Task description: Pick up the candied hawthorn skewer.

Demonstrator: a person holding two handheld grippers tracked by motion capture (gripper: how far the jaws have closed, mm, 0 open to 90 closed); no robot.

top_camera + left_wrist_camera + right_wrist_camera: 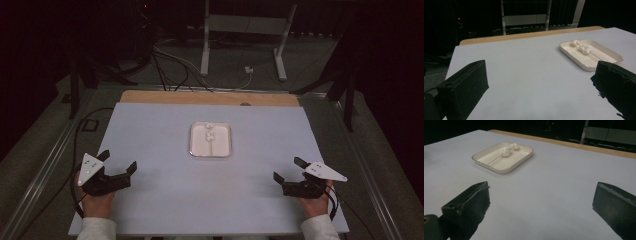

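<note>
On the white table (165,200), the left gripper (119,165) and right gripper (290,169) rest wide open, holding nothing. Work seems not started; next, I think, one must reach to the tray (226,150) with small white pieces (210,135).

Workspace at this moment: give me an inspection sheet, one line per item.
Surface: pale board on a wooden table.
Job's things: white tray at centre, holding small white lumps and a thin stick.
Clutter: nothing seen.
Grippers: left gripper and right gripper open, empty, on the near corners, apart from the tray.
Cables: cable trails from the left gripper; more on the floor.
Surroundings: dark room, white frame behind.
</note>
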